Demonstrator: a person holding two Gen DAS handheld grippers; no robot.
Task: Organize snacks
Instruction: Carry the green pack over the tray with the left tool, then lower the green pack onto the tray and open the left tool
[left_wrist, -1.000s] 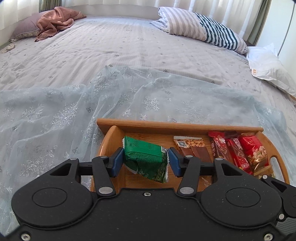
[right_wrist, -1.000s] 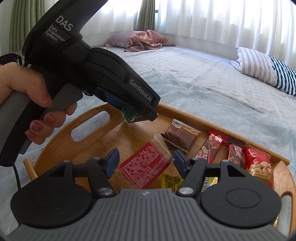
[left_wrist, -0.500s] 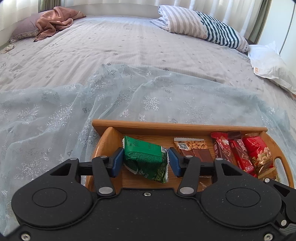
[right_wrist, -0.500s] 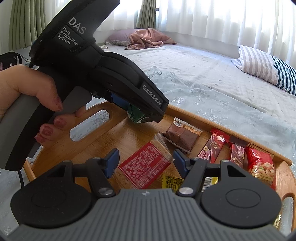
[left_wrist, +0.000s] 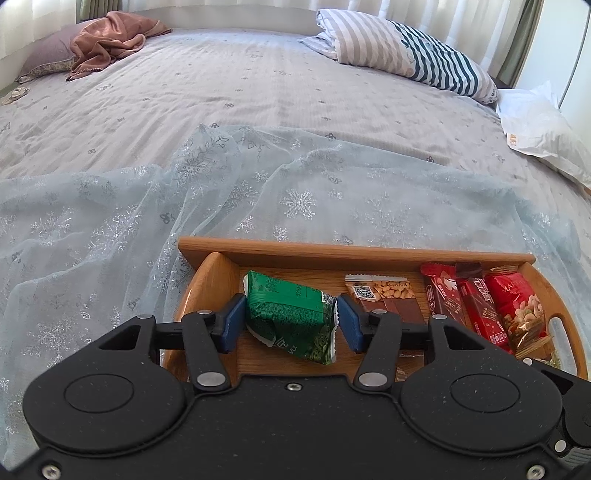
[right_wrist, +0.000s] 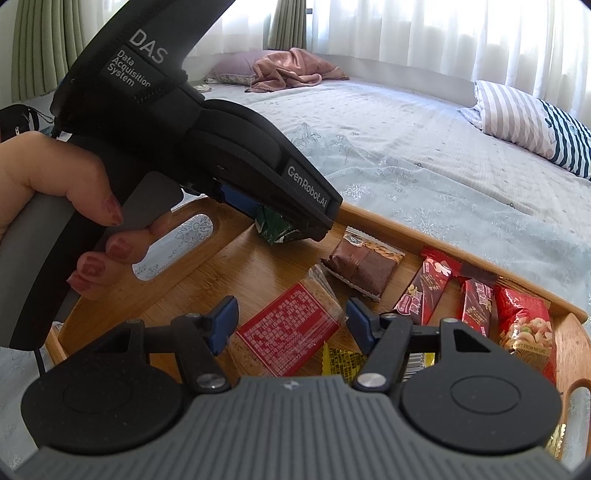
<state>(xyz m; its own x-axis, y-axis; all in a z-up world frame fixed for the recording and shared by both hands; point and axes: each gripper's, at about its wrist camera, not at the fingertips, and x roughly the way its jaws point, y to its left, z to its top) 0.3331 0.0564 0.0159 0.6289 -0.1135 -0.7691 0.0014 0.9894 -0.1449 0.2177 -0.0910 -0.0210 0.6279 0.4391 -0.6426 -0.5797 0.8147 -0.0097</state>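
Note:
My left gripper (left_wrist: 291, 321) is shut on a green snack pack (left_wrist: 291, 314) and holds it just above the left end of the wooden tray (left_wrist: 332, 249). The pack also shows in the right wrist view (right_wrist: 273, 227), under the left gripper body. My right gripper (right_wrist: 290, 326) is open, its fingers on either side of a red-labelled cracker pack (right_wrist: 291, 328) lying in the tray (right_wrist: 461, 247). A brown nut bar (right_wrist: 364, 267), two dark red bars (right_wrist: 428, 286) and a red nut bag (right_wrist: 526, 326) lie in a row to the right.
The tray sits on a pale blue snowflake cloth (left_wrist: 258, 192) spread over a grey bed. A striped pillow (left_wrist: 402, 55) and a pink blanket (left_wrist: 110, 40) lie at the far side. A yellow packet (right_wrist: 343, 360) lies under my right gripper.
The left gripper with the green pack has drifted slightly left and back over the tray's left end. The right gripper has stayed open over the cracker pack.

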